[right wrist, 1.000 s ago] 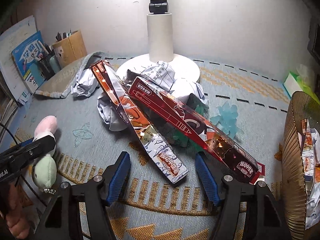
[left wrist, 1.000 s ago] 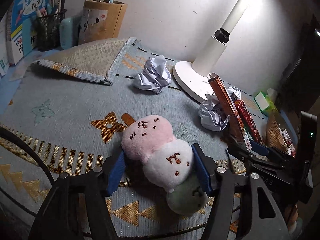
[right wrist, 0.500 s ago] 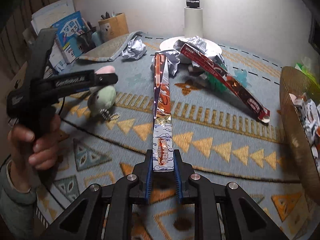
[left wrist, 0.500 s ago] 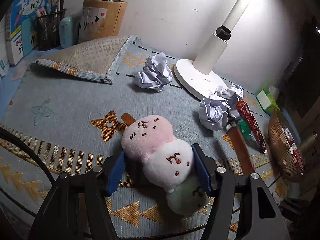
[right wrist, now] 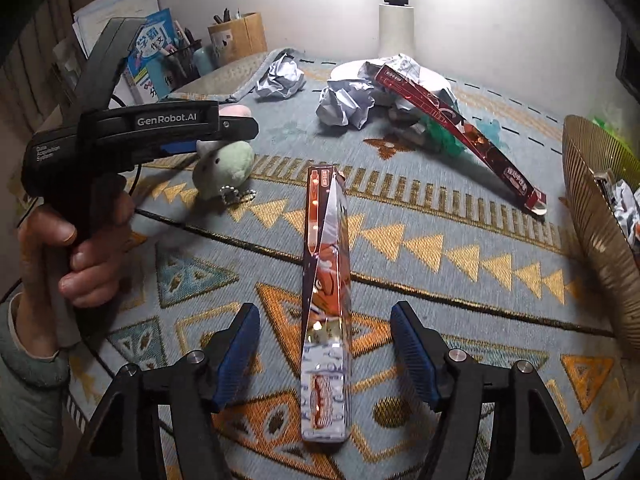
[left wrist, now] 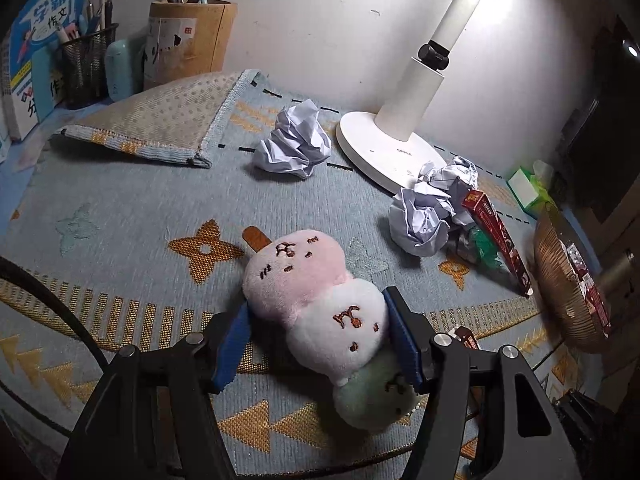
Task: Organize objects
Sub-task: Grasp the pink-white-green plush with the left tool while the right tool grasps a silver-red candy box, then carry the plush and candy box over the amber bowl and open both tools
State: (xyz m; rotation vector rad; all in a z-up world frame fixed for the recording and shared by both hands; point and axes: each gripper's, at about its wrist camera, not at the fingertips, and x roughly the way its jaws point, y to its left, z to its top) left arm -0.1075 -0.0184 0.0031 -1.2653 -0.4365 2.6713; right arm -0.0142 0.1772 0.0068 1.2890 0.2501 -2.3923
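- Left gripper [left wrist: 320, 344] has its jaws spread around the plush toy [left wrist: 320, 304] lying mid-mat [left wrist: 120, 208], apparently poised to pinch it
- Right gripper [right wrist: 324, 356] gapes, holding nothing; the long box [right wrist: 326, 280] lies between its jaws near the mat's front edge, likely let go there

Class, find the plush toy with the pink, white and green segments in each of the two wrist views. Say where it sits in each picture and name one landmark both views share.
Left wrist view: the plush toy lies low in the centre, between the left gripper pads.
Right wrist view: the toy is at mid-left, mostly hidden under the left gripper; chiefly its green end shows.
Shared landmark: the white lamp base by the back wall.
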